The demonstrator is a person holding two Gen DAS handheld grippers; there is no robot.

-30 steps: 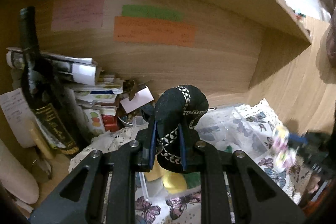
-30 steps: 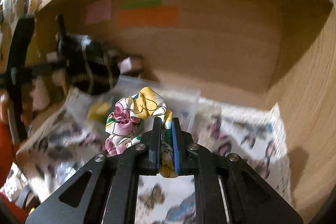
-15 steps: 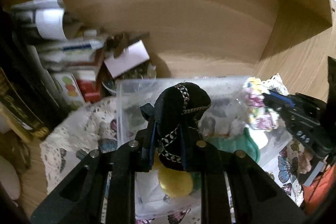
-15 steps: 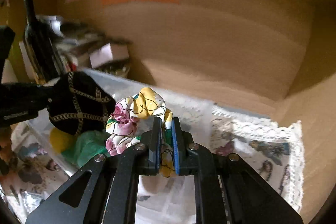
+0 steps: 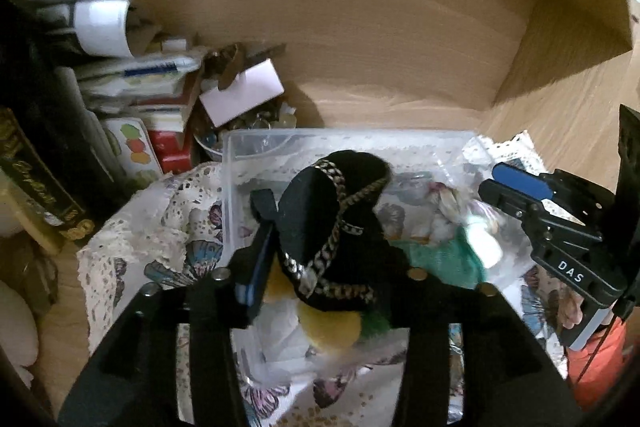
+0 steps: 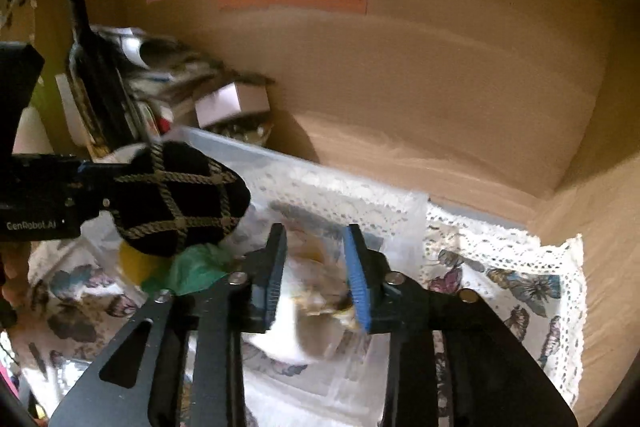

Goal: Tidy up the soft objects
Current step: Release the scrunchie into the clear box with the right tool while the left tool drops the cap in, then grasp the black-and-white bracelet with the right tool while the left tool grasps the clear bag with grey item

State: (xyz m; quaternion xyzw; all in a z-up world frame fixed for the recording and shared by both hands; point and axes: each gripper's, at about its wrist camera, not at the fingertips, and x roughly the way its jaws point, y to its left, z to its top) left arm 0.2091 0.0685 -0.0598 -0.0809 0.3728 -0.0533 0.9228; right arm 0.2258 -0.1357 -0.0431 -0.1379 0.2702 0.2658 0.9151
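Note:
A clear plastic box [image 5: 280, 141] stands on a butterfly cloth inside a wooden shelf. My left gripper [image 5: 332, 227] has opened wide; the black gold-braided soft piece [image 5: 332, 211] still lies between its fingers above the box, and it also shows in the right wrist view [image 6: 176, 199]. My right gripper [image 6: 316, 267] is open over the box [image 6: 320, 171]. The floral scrunchie [image 6: 320, 291] is blurred below the jaws, dropping into the box; it also shows in the left wrist view [image 5: 452, 203]. Yellow [image 5: 328, 323] and green [image 5: 440, 259] soft items lie in the box.
A dark bottle [image 6: 92, 75], stacked papers and boxes [image 5: 132, 79] and a small bowl of trinkets [image 5: 248, 123] crowd the left of the shelf. The wooden back wall [image 6: 400, 67] carries orange, green and pink notes. The lace-edged cloth [image 6: 520, 279] extends right.
Both grippers moved in over the box and opened. The right gripper let go of the floral scrunchie, which drops into the box. The left fingers spread off the black piece.

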